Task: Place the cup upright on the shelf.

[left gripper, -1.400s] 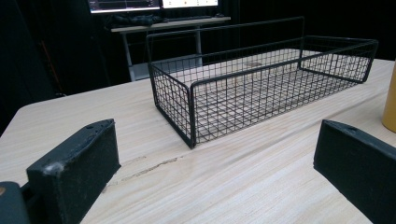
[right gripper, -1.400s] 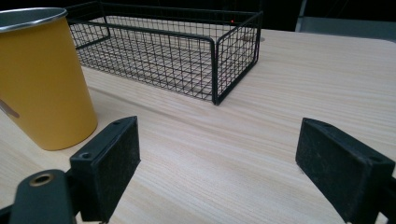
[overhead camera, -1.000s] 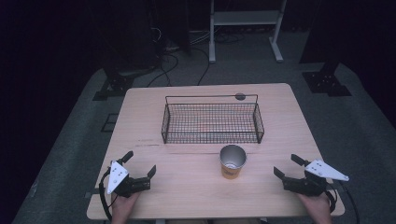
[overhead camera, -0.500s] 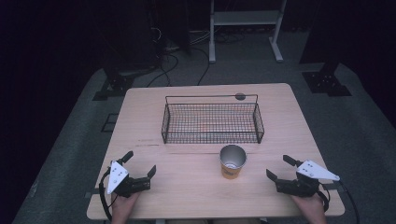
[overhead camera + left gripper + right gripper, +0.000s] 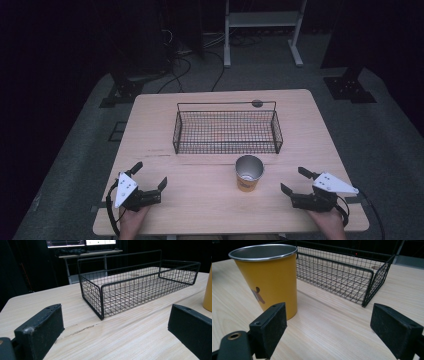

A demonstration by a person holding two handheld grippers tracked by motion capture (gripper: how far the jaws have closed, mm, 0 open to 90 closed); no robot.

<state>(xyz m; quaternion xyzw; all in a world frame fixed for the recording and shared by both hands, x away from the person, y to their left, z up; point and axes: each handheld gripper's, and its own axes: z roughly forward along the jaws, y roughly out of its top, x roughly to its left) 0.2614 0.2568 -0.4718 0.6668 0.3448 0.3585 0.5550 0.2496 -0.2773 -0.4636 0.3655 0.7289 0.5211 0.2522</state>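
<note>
A yellow cup [image 5: 248, 173] with a steel rim stands upright on the wooden table [image 5: 210, 205], just in front of a black wire basket [image 5: 227, 129] whose inside is bare. My right gripper [image 5: 296, 181] rests open near the front right corner, a short way right of the cup. In the right gripper view the cup [image 5: 270, 275] stands just beyond the left jaw, with the basket [image 5: 342, 270] behind it. My left gripper [image 5: 149, 175] lies open at the front left. Its view shows the basket [image 5: 140, 287] ahead and the cup's side [image 5: 208, 290] at the right edge.
A small dark round hole [image 5: 257, 103] marks the table behind the basket. Beyond the table are grey floor, cables [image 5: 190, 65], a white stand [image 5: 262, 30] and dark equipment bases [image 5: 350, 87]. Bare tabletop lies between the two grippers.
My right gripper has slid left along the front of the table, closer to the cup. The left gripper, cup and basket have stayed put.
</note>
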